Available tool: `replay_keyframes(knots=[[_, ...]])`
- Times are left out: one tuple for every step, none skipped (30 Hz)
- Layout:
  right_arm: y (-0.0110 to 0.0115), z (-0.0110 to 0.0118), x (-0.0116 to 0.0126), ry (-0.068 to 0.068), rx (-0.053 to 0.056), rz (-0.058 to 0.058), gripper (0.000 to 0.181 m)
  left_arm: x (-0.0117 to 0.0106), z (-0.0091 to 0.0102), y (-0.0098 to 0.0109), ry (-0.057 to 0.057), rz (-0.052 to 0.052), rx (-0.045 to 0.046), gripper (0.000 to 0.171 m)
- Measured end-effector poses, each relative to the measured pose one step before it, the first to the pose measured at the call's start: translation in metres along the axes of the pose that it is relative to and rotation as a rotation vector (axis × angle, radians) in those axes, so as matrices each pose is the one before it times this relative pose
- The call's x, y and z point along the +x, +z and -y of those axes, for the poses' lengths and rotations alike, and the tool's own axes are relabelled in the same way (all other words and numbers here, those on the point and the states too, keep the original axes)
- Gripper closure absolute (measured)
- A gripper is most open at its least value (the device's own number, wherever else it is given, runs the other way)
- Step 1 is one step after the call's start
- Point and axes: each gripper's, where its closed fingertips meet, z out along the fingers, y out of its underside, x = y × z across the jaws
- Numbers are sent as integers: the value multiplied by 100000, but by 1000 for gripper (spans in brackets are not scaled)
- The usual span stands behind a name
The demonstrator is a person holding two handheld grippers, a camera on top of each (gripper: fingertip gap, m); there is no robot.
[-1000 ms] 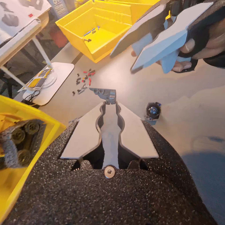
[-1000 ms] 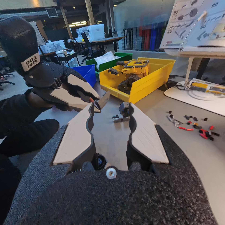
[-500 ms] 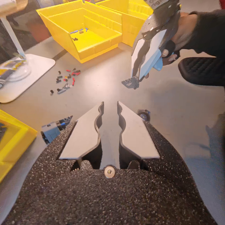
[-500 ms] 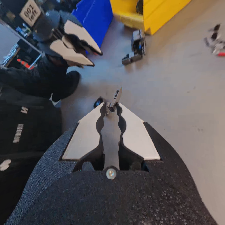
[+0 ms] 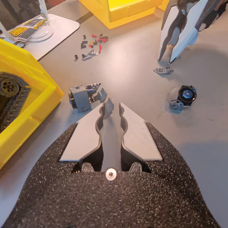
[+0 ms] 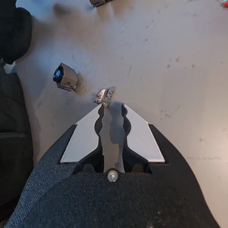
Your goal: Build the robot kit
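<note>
My left gripper is open just above the table. A curved grey panel lies between its tips, against the left finger; the right finger does not touch it. A grey block assembly lies just left of the tips. My right gripper is open and holds nothing. A small grey wedge piece lies on the table just beyond its left fingertip. In the left wrist view the right gripper points down over that wedge piece.
A black round part with a blue lens lies on the table, also in the right wrist view. A yellow bin with a tracked model stands left. Another yellow bin, small loose parts and a white stand base lie farther back. My hands' fingertips stand some 20 cm from each other. The white stand base is about 35 cm from both grippers' fingertips.
My left gripper held the grey wedge piece, and my right gripper took it over. The right one has now lowered it to the table and opened. My left gripper moved to the grey assembly.
</note>
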Motion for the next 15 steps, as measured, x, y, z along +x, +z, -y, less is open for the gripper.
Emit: replay_keyframes(knots=[[-202, 125, 222, -2088, 734, -2821, 153, -372, -63, 8, -1224, 1013, 476, 150], [-255, 263, 214, -2305, 1745, -3263, 150, -346, -17, 4, -1203, 1119, 586, 150], [-273, 432, 113, -2294, 3015, -3244, 148, -310, 42, -21, -1032, 1216, 724, 149], [-270, 513, -42, -2251, 3724, -2887, 146, -264, 69, -27, -922, 1042, 903, 149], [-235, 476, -177, -2175, 3667, -2670, 143, -250, 107, -28, -928, 996, 1155, 148], [-170, 348, -264, -2431, 2922, -2544, 138, -252, 121, -28, -933, 1069, 1163, 148], [-117, 301, -248, -2744, 2714, -3169, 133, -255, 127, -31, -971, 1128, 1216, 147], [-34, 156, -303, -2634, 1985, -2936, 129, -217, 158, -34, -1016, 988, 1402, 146], [92, 8, -478, -2363, 1302, -1692, 126, -217, 205, -48, -971, 1042, 1683, 145], [188, -97, -498, -1673, 706, -1232, 123, -216, 233, -48, -764, 1127, 1919, 144], [283, -167, -431, -1152, 228, -1205, 122, -187, 237, -51, -618, 967, 1830, 143], [357, -231, -386, -1029, -323, -844, 122, -145, 228, -40, -489, 831, 1670, 143], [394, -337, -274, -851, -1333, -852, 122, -118, 223, -55, -212, 770, 1666, 142], [379, -450, -69, -1178, -2376, -1152, 123, -88, 209, -46, 92, 644, 1487, 142], [314, -438, 121, -1722, -2590, -1365, 126, -49, 155, -50, 188, 484, 1103, 142]])
